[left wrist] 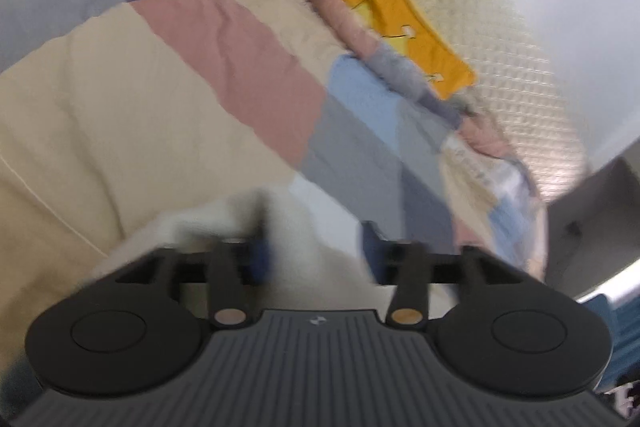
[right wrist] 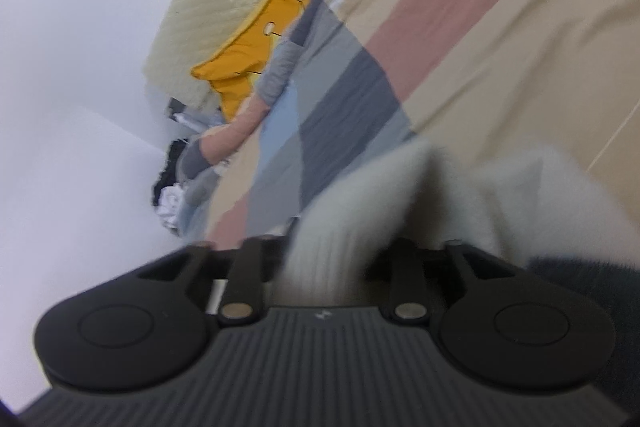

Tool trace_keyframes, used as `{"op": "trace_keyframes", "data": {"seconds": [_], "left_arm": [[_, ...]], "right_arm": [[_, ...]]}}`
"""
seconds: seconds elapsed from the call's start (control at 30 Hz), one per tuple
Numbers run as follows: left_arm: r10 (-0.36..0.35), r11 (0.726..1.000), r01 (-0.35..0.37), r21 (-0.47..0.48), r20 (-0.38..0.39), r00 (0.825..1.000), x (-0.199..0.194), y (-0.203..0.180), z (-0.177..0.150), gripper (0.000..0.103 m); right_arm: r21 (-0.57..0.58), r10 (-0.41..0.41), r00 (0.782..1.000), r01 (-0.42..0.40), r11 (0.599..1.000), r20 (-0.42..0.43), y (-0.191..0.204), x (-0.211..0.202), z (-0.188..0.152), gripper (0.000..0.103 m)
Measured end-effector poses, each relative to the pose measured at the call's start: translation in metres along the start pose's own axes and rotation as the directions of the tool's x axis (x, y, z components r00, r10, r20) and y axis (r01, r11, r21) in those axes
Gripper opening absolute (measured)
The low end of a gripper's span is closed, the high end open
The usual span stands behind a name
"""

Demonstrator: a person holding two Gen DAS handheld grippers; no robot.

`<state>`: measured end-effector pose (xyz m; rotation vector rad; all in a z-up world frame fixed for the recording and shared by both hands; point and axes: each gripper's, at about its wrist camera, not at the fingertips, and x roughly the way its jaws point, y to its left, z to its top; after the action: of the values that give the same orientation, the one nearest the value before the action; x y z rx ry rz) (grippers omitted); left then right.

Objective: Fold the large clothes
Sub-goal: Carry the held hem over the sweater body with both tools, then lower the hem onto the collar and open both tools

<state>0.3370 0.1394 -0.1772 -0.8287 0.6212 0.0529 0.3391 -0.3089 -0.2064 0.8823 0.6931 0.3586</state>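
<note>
A white fuzzy garment (left wrist: 296, 223) lies on the patchwork quilt (left wrist: 160, 87) just ahead of my left gripper (left wrist: 316, 251). Its blue-padded fingers (left wrist: 260, 259) stand apart, with a fold of the white cloth loose in the gap. In the right wrist view the same white garment (right wrist: 500, 195) bunches up over my right gripper (right wrist: 332, 251) and hides most of both fingers. Those jaws also stand apart, with cloth between them and no visible pinch. A dark grey fabric (right wrist: 580, 275) shows at the right beside the white cloth. Both views are motion-blurred.
The quilt (right wrist: 500, 27) covers a bed. A yellow cushion (left wrist: 400, 27) (right wrist: 260, 39) leans on a cream quilted headboard (left wrist: 500, 47) at the far end. A grey cabinet (left wrist: 592, 207) stands beside the bed. A heap of clothes (right wrist: 172, 187) lies by the white wall.
</note>
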Motion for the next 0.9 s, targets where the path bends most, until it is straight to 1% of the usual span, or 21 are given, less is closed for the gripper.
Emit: {"op": "trace_keyframes", "data": {"seconds": [0.03, 0.07, 0.13, 0.17, 0.2, 0.27, 0.3, 0.4, 0.43, 0.53, 0.63, 0.67, 0.73, 0.77, 0.83, 0.9], "left_arm": [[-0.012, 1.000, 0.012, 0.006, 0.015, 1.000, -0.007, -0.004, -0.002, 0.066], [-0.026, 0.999, 0.025, 0.033, 0.026, 0.999, -0.015, -0.009, -0.004, 0.067], [-0.032, 0.995, 0.028, 0.099, 0.041, 0.999, -0.028, -0.022, -0.011, 0.068], [-0.018, 0.989, 0.009, 0.149, 0.061, 0.998, -0.035, -0.031, -0.019, 0.068], [-0.006, 0.979, -0.010, 0.204, 0.079, 0.997, -0.039, -0.040, -0.028, 0.068], [0.018, 0.943, -0.053, 0.328, 0.109, 0.994, -0.045, -0.058, -0.050, 0.068], [0.018, 0.936, -0.057, 0.348, 0.116, 0.993, -0.049, -0.063, -0.058, 0.068], [-0.020, 0.948, -0.010, 0.318, 0.091, 0.996, -0.061, -0.067, -0.074, 0.068], [-0.029, 0.949, -0.001, 0.316, 0.092, 0.995, -0.066, -0.068, -0.078, 0.068], [-0.053, 0.942, 0.008, 0.335, 0.124, 0.991, -0.085, -0.071, -0.088, 0.068], [-0.055, 0.940, 0.020, 0.341, 0.094, 0.994, -0.090, -0.072, -0.094, 0.068], [-0.047, 0.935, 0.019, 0.355, 0.069, 0.997, -0.088, -0.074, -0.097, 0.068], [-0.043, 0.924, 0.026, 0.382, 0.036, 0.998, -0.085, -0.078, -0.107, 0.068], [-0.049, 0.913, 0.038, 0.405, 0.016, 0.999, -0.083, -0.082, -0.111, 0.068], [-0.047, 0.887, 0.040, 0.461, 0.004, 0.999, -0.080, -0.092, -0.122, 0.068], [-0.061, 0.852, 0.064, 0.519, -0.022, 0.998, -0.077, -0.100, -0.134, 0.068]], "right_arm": [[0.015, 0.012, 1.000, -0.012, 1.000, 0.005, 0.000, -0.003, 0.000, 0.057], [0.022, 0.024, 1.000, -0.024, 0.999, 0.011, 0.002, -0.007, -0.002, 0.062], [-0.008, 0.024, 1.000, -0.024, 1.000, 0.019, 0.012, -0.018, -0.006, 0.064], [-0.039, 0.016, 1.000, -0.015, 0.999, 0.025, 0.019, -0.024, -0.010, 0.064], [-0.072, 0.010, 0.999, -0.008, 0.997, 0.034, 0.025, -0.029, -0.014, 0.064], [-0.145, -0.013, 0.999, 0.020, 0.989, 0.049, 0.039, -0.038, -0.026, 0.064], [-0.181, -0.025, 0.999, 0.031, 0.983, 0.037, 0.046, -0.040, -0.032, 0.064], [-0.268, -0.036, 0.999, 0.037, 0.963, 0.009, 0.060, -0.040, -0.048, 0.064], [-0.301, -0.051, 0.999, 0.050, 0.952, 0.004, 0.065, -0.039, -0.051, 0.064], [-0.393, -0.099, 0.995, 0.095, 0.915, 0.012, 0.074, -0.035, -0.057, 0.064], [-0.438, -0.145, 0.989, 0.138, 0.888, 0.018, 0.074, -0.032, -0.059, 0.063], [-0.445, -0.169, 0.985, 0.160, 0.881, 0.020, 0.073, -0.030, -0.059, 0.060], [-0.461, -0.246, 0.969, 0.234, 0.856, 0.035, 0.072, -0.025, -0.058, 0.060], [-0.470, -0.281, 0.959, 0.269, 0.841, 0.045, 0.069, -0.023, -0.058, 0.060], [-0.475, -0.339, 0.939, 0.328, 0.817, 0.065, 0.064, -0.019, -0.055, 0.060], [-0.470, -0.377, 0.922, 0.374, 0.799, 0.092, 0.059, -0.018, -0.051, 0.060]]}}
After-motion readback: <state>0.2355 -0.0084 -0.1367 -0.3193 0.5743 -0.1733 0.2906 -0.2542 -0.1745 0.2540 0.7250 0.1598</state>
